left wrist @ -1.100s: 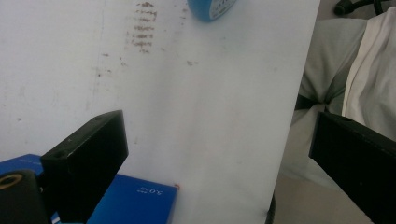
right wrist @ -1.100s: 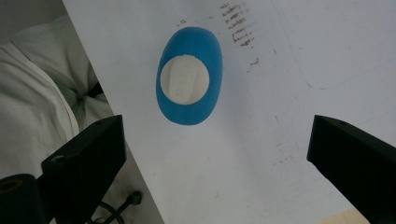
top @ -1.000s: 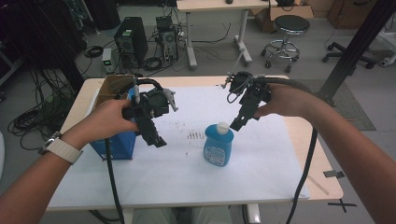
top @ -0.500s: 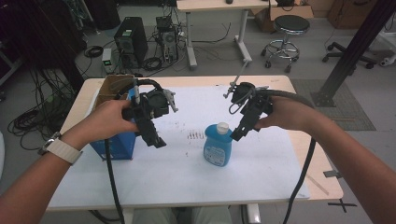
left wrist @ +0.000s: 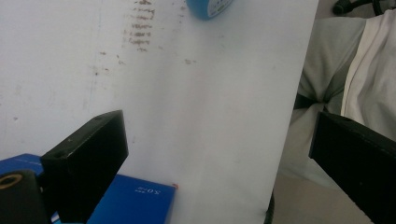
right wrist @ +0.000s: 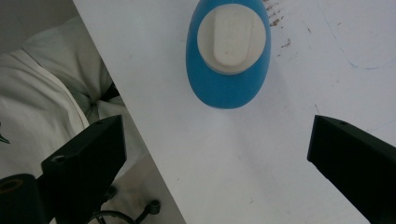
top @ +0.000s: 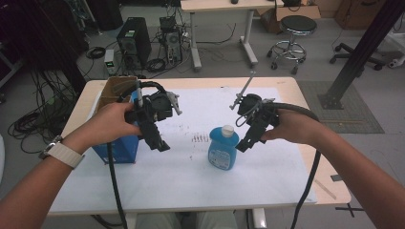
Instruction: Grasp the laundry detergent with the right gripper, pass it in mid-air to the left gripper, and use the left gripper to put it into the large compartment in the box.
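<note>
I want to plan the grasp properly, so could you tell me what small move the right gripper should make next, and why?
Probably lower the right gripper over the blue bottle. Its jaws stand wide open, empty, just beside the white cap, and the bottle stands upright and untouched on the table.

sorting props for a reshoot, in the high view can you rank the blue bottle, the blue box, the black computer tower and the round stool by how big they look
1. blue box, partly behind the left hand
2. black computer tower and blue bottle: similar; the tower stands farther off, so unsure
3. round stool, seat alone; with its legs it rivals the bottle
</note>
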Motion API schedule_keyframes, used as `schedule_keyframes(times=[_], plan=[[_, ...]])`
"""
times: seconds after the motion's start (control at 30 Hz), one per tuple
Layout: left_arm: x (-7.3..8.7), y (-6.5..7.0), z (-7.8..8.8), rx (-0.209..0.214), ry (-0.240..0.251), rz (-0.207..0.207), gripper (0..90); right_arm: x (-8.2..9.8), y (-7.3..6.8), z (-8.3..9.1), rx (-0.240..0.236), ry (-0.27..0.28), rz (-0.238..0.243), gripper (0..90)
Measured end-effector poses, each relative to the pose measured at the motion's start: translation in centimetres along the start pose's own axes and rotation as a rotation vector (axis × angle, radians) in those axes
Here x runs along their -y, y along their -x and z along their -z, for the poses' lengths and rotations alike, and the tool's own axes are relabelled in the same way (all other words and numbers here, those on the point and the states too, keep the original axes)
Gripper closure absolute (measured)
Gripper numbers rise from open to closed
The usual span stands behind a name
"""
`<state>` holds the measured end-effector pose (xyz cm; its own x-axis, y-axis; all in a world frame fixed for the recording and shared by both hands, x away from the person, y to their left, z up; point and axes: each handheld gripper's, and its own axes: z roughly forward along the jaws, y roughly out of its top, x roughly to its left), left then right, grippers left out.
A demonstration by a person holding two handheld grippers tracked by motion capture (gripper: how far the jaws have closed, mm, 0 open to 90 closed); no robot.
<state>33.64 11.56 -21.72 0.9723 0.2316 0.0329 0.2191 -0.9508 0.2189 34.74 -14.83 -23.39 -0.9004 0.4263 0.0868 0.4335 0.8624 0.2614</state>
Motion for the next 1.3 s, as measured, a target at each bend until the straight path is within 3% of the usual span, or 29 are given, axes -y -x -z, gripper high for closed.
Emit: schedule_keyframes(times=[0.53, 0.67, 0.8, 1.3], plan=[[0.5, -0.2, -0.4, 0.008, 0.002, 0.004, 5.0, 1.7, -0.6, -1.9, 0.047, 0.107, 0.019, 4.9], [0.5, -0.2, -0.4, 0.008, 0.005, 0.007, 5.0, 2.2, -0.5, -2.2, 0.068, 0.168, 0.020, 4.8], [0.5, -0.2, -0.4, 0.008, 0.004, 0.006, 5.0, 2.9, -0.5, -2.5, 0.069, 0.216, 0.006, 4.9], [0.4, -0.2, -0.6, 0.005, 0.008, 0.007, 5.0, 4.7, -0.4, -3.9, 0.058, 0.310, -0.017, 4.8]])
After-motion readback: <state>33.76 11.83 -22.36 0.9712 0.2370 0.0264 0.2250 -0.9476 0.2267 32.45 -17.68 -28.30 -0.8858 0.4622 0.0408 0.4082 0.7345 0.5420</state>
